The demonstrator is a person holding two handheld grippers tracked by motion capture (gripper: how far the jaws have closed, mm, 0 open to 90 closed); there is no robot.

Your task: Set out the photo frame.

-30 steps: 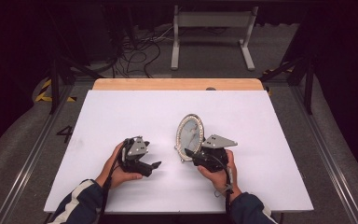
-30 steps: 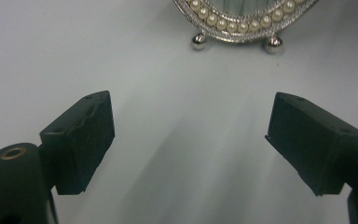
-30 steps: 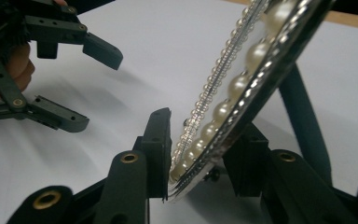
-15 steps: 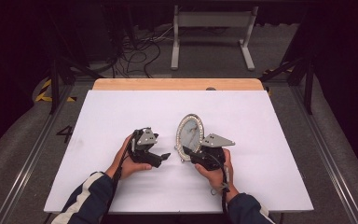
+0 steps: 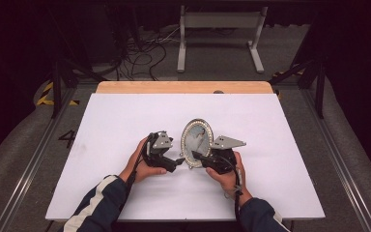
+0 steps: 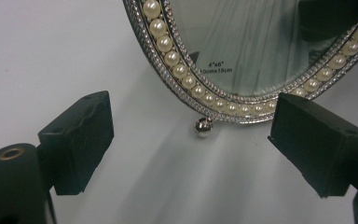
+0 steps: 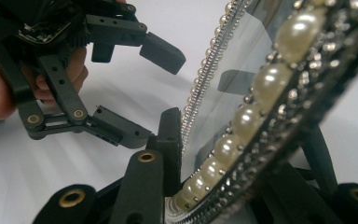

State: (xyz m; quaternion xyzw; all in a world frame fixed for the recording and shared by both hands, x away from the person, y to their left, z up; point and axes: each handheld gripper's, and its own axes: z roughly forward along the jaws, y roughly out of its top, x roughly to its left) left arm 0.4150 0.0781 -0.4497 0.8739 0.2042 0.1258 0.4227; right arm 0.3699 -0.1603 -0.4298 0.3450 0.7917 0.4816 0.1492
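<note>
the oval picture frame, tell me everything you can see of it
The oval picture frame stands upright near the middle of the white table. Its rim looks like silver metal, set with a ring of cream pearl beads around a glass front that bears a small size label. A little silver ball foot rests on the table. The right gripper clamps its lower edge, jaws having just been closing on it; the left gripper is open just short of it, apart.

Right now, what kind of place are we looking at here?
Probably a lab or recording studio, not a home: a white table on a bare floor, loose cables behind it, a metal stand, and black-and-yellow floor tape.
</note>
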